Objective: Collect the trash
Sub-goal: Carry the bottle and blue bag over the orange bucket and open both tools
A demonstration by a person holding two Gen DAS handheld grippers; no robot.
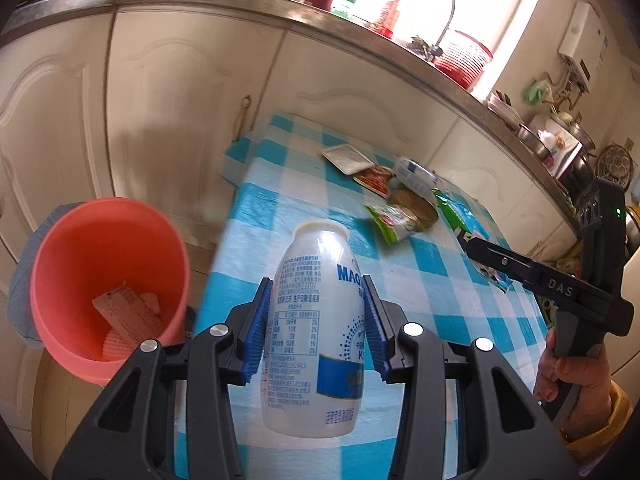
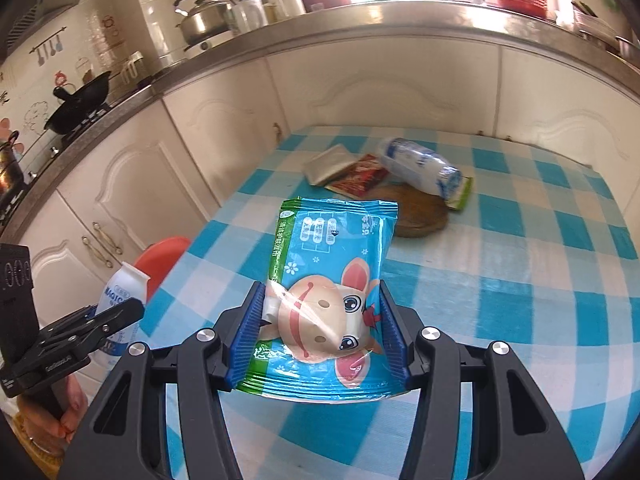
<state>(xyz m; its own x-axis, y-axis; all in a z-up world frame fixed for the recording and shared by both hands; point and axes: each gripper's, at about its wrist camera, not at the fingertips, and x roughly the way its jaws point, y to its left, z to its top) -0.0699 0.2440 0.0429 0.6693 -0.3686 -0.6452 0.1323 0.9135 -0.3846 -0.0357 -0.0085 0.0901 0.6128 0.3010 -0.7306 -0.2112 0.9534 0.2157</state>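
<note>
Above the blue-checked tablecloth point(image 1: 420, 280) your left gripper point(image 1: 318, 320) clamps a white plastic drink bottle point(image 1: 316, 320), your right gripper point(image 2: 320, 336) a blue wet-wipe packet point(image 2: 332, 280). You're mid-carry; next, release both over the coral plastic bin point(image 1: 108, 280) beside the table.

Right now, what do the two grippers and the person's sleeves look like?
Both grippers, left gripper and right gripper, have black angular frames, silver pivot bolts and ribbed blue pads. The right one's side reads "DAS", with a green light. Sleeve is mustard yellow.
</note>
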